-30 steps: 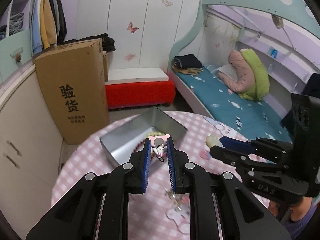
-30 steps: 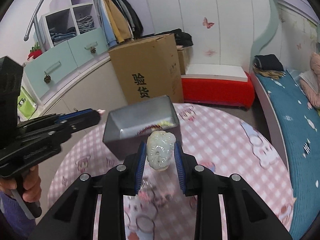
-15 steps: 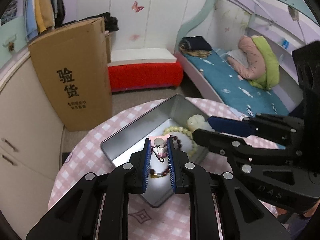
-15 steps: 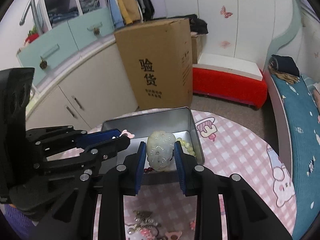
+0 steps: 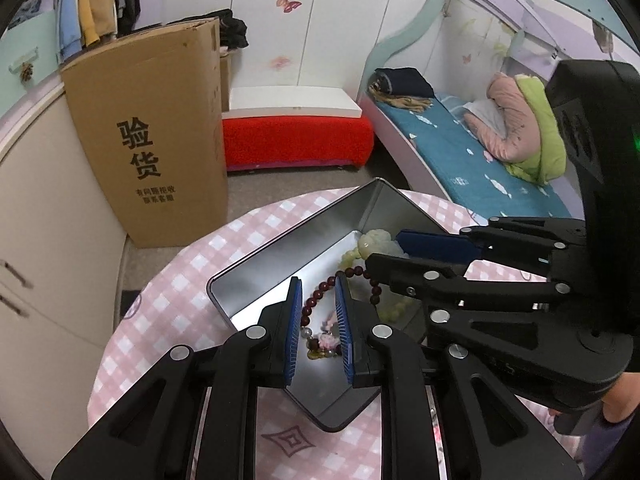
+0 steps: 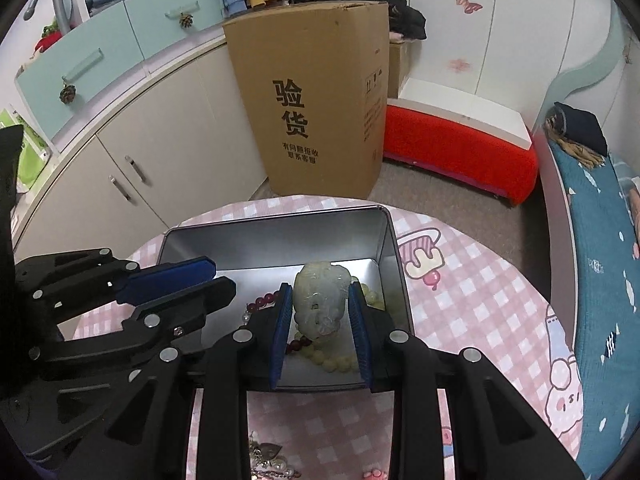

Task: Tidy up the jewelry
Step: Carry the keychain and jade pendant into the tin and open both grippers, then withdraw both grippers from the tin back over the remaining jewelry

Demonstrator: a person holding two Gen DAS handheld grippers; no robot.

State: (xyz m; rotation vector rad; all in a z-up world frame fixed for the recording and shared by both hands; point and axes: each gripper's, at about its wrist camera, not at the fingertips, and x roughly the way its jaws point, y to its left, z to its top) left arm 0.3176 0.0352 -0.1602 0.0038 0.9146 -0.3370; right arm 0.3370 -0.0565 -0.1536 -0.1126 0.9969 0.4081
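An open silver tin [image 5: 280, 256] [image 6: 272, 240] sits on the pink checked table. Inside it lie a dark red bead bracelet [image 5: 320, 300] [image 6: 264, 302] and a pale green bead bracelet [image 5: 392, 308] [image 6: 332, 360]. My left gripper [image 5: 319, 280] [image 6: 222, 276] hangs over the tin, open. A small pink-and-white charm [image 5: 326, 336] lies in the tin below, seen between the pads. My right gripper [image 6: 320, 286] [image 5: 384, 248] is shut on a pale carved jade pendant [image 6: 318, 300] [image 5: 376, 240], held just above the tin's floor.
The round table [image 5: 180, 300] ends close behind the tin. Past it stand a tall cardboard box [image 5: 160, 140], a red bench [image 5: 296, 140], cabinets [image 6: 120, 160] and a bed [image 5: 480, 160]. Loose jewelry [image 6: 272, 456] lies on the cloth near me.
Both grippers moved forward and down over the tin. The left one let go of the charm, which now lies in the tin. The right one still holds the pendant.
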